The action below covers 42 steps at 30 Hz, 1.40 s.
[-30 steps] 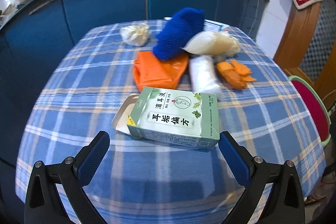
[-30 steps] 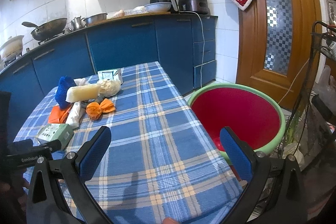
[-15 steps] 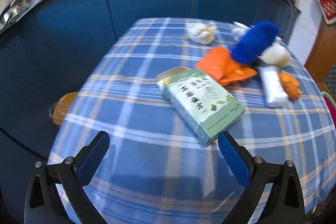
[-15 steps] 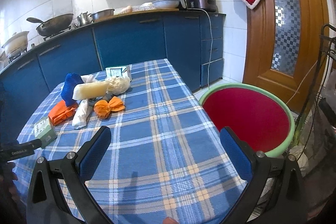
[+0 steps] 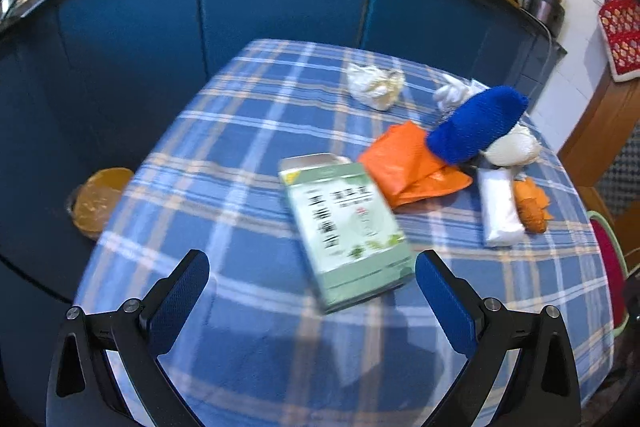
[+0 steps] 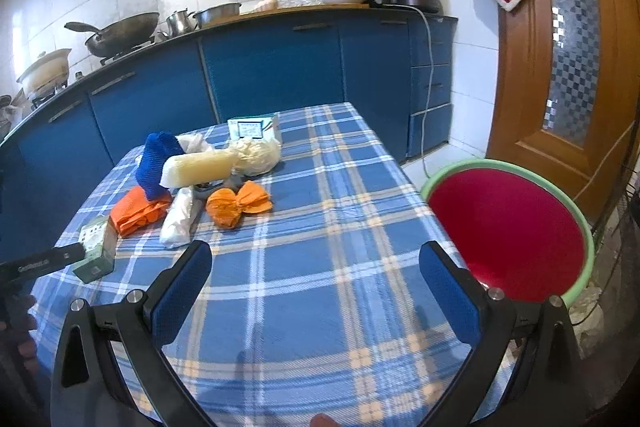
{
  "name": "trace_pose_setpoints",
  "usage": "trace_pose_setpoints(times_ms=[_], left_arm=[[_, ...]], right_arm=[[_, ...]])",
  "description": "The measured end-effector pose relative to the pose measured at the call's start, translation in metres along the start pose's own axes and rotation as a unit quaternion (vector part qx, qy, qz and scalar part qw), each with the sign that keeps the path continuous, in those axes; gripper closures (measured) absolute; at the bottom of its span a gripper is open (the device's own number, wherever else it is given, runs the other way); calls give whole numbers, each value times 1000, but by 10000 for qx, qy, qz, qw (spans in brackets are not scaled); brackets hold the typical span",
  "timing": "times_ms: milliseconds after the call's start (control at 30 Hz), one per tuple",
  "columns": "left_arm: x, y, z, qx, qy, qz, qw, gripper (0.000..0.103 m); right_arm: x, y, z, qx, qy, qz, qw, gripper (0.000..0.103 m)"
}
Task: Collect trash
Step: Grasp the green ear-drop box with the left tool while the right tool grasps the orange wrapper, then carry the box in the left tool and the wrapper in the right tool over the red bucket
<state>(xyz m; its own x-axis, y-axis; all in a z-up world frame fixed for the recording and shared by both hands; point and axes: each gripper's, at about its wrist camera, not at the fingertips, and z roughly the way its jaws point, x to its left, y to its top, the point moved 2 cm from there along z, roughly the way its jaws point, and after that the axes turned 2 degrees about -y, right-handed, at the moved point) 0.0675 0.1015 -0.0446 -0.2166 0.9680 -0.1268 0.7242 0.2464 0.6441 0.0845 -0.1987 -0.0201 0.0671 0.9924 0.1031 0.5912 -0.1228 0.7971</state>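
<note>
Green carton: being approached by left gripper, tongs spread, empty. Right gripper: spread, empty. Carton's narrow sides, at 12 o'clock, are best being straddled squarely.

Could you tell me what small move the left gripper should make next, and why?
Probably ease the left gripper forward and down so its open fingers straddle the green box, then close. The box is the nearest piece of trash on the tablecloth, lying just ahead of the fingertips but not yet between them. The right gripper is open and empty, and the red basin stands beside the table.
</note>
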Motion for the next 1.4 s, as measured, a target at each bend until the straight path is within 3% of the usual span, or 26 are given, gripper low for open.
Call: trace_pose_setpoints(times_ms=[300, 467, 700, 900, 967, 1167, 1400], left_arm=[[-23, 11, 32, 194, -5, 191, 9996, 1], [-18, 11, 44, 359, -29, 126, 9993, 11], [-10, 13, 45, 263, -30, 201, 9994, 25], [-3, 17, 44, 231, -76, 132, 9996, 39], [-2, 17, 44, 212, -160, 131, 9996, 41], [0, 15, 39, 118, -281, 140, 9994, 44], [-2, 13, 15, -129, -441, 116, 9989, 44]], right_arm=[[24, 16, 32, 417, 196, -288, 9985, 1], [43, 24, 62, 765, 316, -544, 9951, 1], [71, 28, 94, 1053, 513, -882, 9892, 2], [84, 32, 121, 1230, 519, -1032, 9857, 25], [86, 33, 131, 1328, 524, -1052, 9842, 39], [90, 28, 141, 1623, 910, -862, 9787, 65], [89, 26, 117, 1421, 1106, -889, 9796, 73]])
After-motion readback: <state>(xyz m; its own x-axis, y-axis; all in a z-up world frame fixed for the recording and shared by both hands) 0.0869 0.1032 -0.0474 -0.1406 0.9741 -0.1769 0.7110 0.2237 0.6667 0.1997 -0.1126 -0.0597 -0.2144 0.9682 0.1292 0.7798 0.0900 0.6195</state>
